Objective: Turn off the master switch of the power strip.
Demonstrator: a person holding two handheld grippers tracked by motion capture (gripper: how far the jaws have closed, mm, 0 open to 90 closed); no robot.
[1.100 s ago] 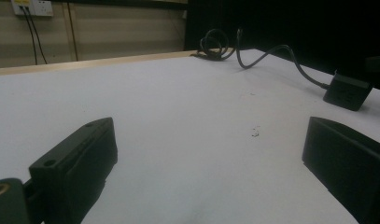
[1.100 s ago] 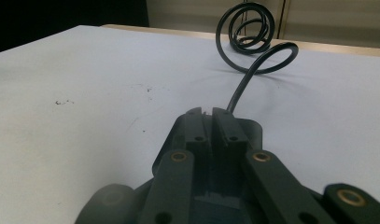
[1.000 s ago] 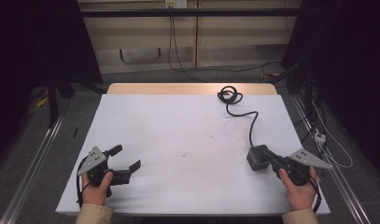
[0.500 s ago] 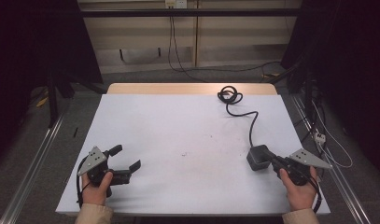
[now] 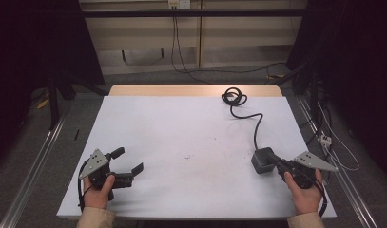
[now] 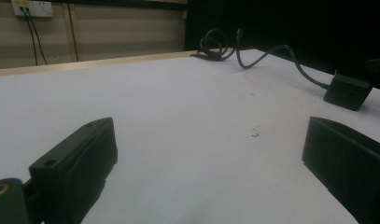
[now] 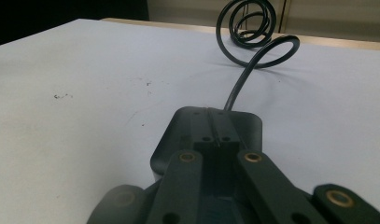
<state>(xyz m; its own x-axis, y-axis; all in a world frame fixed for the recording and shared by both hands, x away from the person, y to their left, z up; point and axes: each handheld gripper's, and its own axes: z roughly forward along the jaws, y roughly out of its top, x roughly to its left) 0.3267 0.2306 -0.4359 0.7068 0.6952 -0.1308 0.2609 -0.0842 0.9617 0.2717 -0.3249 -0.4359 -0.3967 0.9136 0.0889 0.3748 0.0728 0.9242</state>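
A black power adapter block (image 5: 262, 160) lies on the white table (image 5: 181, 123) at the right, and its black cable (image 5: 254, 127) runs back to a coil (image 5: 234, 97) near the far edge. My right gripper (image 5: 277, 162) is shut, jaws pressed together, tips resting over the top of the adapter (image 7: 246, 125); nothing shows between them in the right gripper view (image 7: 214, 127). My left gripper (image 5: 128, 160) stands open at the near left, nothing between its jaws (image 6: 208, 133). From the left gripper view the adapter (image 6: 348, 91) and cable (image 6: 281, 50) lie far right.
Small dark specks (image 5: 187, 156) mark the middle of the table. A wooden strip (image 5: 191, 90) runs along the far edge. Metal rails (image 5: 32, 166) flank the table on the floor, and loose cables (image 5: 341, 152) lie to the right.
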